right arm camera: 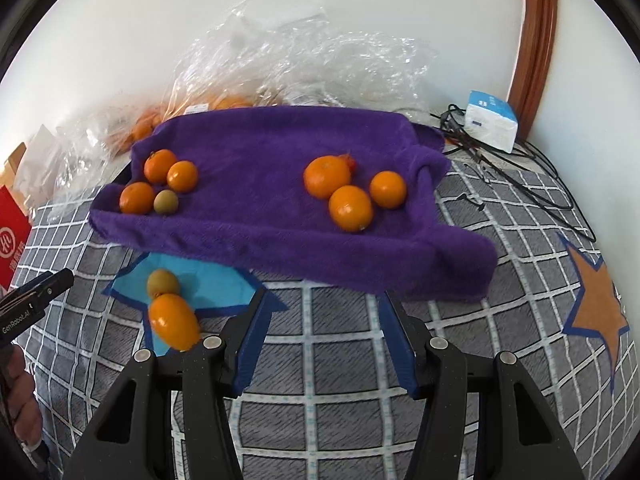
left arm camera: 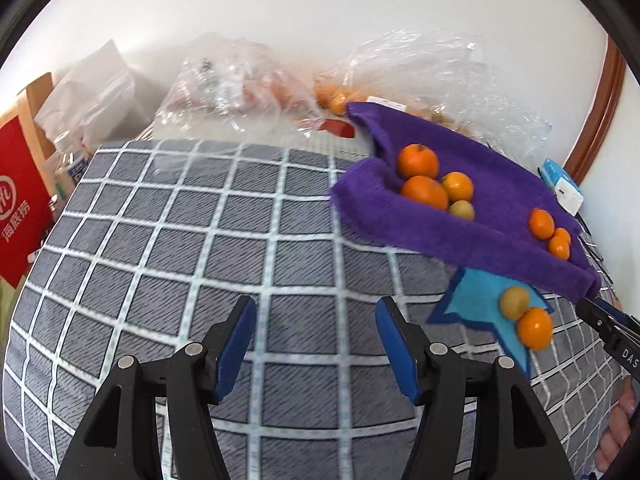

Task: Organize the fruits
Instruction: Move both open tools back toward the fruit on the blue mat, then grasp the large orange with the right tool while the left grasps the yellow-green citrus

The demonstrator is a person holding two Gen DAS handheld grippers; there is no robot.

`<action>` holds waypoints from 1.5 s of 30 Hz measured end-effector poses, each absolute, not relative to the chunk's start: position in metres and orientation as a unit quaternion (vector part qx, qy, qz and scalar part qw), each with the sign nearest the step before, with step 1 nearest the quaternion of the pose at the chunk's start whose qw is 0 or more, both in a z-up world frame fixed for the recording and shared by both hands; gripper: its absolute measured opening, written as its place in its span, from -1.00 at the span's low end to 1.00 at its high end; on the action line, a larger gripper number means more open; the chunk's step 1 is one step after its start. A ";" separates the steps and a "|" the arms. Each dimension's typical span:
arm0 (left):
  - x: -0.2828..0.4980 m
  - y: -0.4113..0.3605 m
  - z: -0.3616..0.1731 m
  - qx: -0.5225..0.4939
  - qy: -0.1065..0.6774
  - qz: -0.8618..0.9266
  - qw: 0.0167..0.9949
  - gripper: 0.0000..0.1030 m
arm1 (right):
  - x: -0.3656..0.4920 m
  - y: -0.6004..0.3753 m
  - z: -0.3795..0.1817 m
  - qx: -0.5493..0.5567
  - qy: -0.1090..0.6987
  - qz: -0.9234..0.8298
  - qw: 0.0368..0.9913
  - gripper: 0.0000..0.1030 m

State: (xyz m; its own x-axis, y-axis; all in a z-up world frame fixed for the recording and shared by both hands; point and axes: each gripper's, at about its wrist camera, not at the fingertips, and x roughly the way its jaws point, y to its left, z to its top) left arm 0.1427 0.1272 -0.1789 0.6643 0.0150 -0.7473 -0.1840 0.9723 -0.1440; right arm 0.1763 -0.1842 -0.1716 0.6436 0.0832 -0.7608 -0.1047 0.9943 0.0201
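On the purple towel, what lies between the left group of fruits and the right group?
Only bare purple towel lies between the left group and the right group; the right wrist view shows this.

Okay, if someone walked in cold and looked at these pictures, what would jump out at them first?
The purple towel spread on the grey checked cloth, with orange fruits clustered at its left and right. Below its left edge, a blue star patch carries an orange fruit and a greenish one. Crinkled clear bags sit against the wall behind.
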 end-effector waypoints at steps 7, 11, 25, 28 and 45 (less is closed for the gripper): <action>0.133 0.141 -0.183 -0.130 0.397 0.067 0.906 0.16 | 0.163 -0.168 -0.171 -0.014 0.409 0.073 0.909 0.02; 0.133 0.142 -0.184 -0.136 0.396 0.068 0.905 0.18 | 0.162 -0.158 -0.175 -0.017 0.412 0.089 0.907 -0.11; 0.131 0.140 -0.183 -0.136 0.389 0.074 0.908 0.23 | 0.162 -0.110 -0.193 -0.035 0.412 0.190 0.891 -0.18; 0.131 0.137 -0.183 -0.132 0.389 0.073 0.909 0.23 | 0.171 -0.105 -0.202 -0.043 0.427 0.183 0.885 -0.31; 0.138 0.129 -0.187 -0.097 0.414 0.095 0.900 0.31 | 0.158 -0.206 -0.198 -0.034 0.417 0.070 0.906 -0.32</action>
State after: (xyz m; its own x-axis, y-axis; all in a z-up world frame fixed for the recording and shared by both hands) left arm 0.1376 0.1293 -0.1868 0.6395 0.0911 -0.7634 -0.2509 0.9633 -0.0953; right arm 0.1580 -0.2063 -0.1978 0.6425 0.0989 -0.7599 -0.1551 0.9879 -0.0025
